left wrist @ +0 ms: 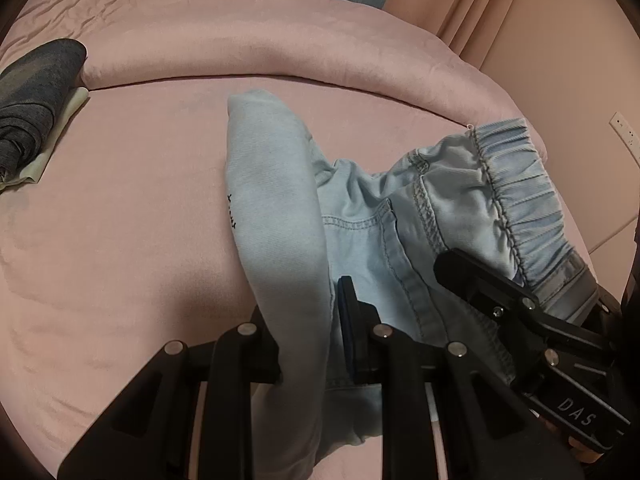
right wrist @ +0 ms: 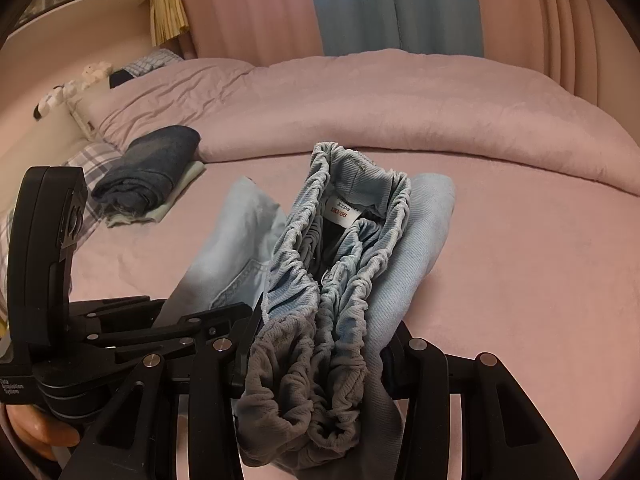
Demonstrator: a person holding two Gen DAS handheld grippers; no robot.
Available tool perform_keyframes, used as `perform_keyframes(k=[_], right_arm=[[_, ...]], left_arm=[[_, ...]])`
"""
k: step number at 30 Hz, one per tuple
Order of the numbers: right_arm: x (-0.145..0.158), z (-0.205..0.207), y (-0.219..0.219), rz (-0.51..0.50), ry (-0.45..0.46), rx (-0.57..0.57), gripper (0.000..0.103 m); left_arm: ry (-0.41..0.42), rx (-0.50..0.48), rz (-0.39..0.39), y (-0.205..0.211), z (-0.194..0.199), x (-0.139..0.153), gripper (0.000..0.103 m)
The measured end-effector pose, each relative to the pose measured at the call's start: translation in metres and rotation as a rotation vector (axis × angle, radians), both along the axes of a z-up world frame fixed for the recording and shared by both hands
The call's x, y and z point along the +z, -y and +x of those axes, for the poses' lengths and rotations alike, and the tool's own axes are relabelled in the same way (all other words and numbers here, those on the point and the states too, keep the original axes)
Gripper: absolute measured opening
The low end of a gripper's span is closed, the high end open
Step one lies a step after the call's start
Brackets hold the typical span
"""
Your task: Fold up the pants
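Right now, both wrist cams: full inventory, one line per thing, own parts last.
pants: one pair, light blue denim, gathered elastic waistband, lying bunched on the bed in front of both grippers.
size label: one, white, sewn inside the waistband.
folded clothes: one pile, dark blue denim on a pale item, far left on the bed.
bed cover: one, pink, under everything.
duvet: one, pink, rolled along the far side.
curtains: pink with a blue panel, behind the bed.
checked pillow: one, left edge.
left gripper: black, shut on a pants leg.
right gripper: black, shut on the waistband.
hand: partly seen, holding the left gripper's handle.
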State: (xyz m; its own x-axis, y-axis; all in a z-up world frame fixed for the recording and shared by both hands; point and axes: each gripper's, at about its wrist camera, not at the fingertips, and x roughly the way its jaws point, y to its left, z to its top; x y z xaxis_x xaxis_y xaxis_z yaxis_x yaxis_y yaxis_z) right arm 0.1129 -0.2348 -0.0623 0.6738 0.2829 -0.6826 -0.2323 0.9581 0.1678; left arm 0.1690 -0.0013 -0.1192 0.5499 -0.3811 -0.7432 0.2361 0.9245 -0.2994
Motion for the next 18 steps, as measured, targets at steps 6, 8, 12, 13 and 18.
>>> perform_keyframes(k=[6,8,12,13,18], right_arm=[[-0.005,0.006,-0.001,0.004,-0.015,0.000,0.047],[-0.007,0.008,-0.003,0.004,-0.018,0.000,0.047],[-0.008,0.011,-0.002,0.007,-0.022,0.001,0.047],[-0.009,0.011,-0.002,0.007,-0.024,0.001,0.047],[-0.012,0.012,-0.001,0.006,-0.029,0.002,0.047]], left_arm=[[-0.008,-0.003,0.007,0.004,0.006,0.001,0.020],[-0.010,-0.003,0.008,0.005,0.007,0.001,0.020],[-0.012,-0.007,0.015,0.006,0.009,0.001,0.020],[-0.013,-0.007,0.016,0.006,0.009,-0.001,0.020],[-0.014,-0.008,0.023,0.008,0.010,-0.002,0.021]])
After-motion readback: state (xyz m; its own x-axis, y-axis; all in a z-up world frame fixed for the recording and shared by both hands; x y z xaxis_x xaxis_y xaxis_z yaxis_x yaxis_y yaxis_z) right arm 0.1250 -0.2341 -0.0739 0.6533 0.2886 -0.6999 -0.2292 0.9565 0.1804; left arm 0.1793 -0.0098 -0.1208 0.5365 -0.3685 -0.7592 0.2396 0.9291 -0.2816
